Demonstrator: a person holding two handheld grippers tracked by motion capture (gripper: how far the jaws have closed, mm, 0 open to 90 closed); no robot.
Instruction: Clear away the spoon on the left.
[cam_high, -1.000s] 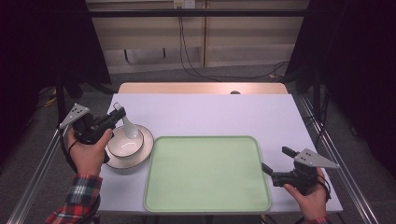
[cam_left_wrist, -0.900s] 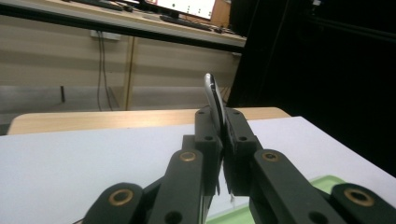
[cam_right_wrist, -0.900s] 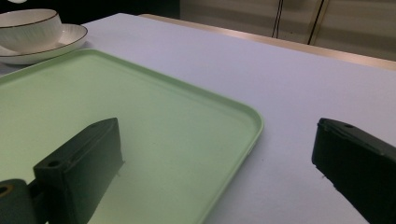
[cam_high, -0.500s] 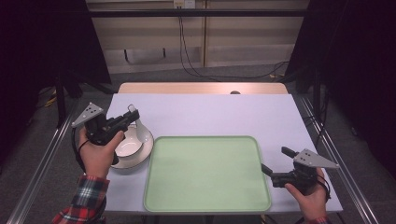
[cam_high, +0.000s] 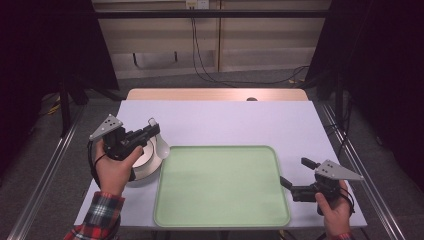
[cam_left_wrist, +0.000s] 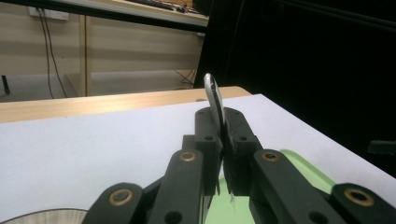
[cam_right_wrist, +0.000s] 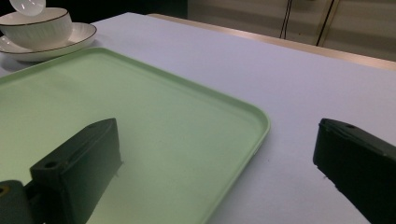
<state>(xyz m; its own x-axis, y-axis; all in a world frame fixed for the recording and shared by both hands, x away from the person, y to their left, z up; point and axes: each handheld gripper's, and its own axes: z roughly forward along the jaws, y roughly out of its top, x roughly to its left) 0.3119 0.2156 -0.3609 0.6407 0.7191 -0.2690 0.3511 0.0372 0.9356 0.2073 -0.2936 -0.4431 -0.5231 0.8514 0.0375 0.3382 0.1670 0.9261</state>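
**2 grippers at a white table, 1 gripping a spoon**

1 white table (cam_high: 225, 122) carries everything, its far edge showing a strip of bare wood. On its near half lies a pale green tray (cam_high: 220, 187) with nothing on it.

Just left of the tray sits a white saucer (cam_high: 145, 167) with a dark rim line. A white bowl (cam_right_wrist: 37, 29) stands on it, seen in the right gripper view.

The left gripper (cam_high: 150, 131) hangs over the saucer, jaws clamped on the handle of a white spoon (cam_high: 161, 145). The spoon's bowl hangs beside the tray's left edge.

The right gripper (cam_high: 295, 176) rests at the tray's right edge. Its jaws stand wide apart, holding nothing, 1 jaw over the tray and 1 over the bare table.
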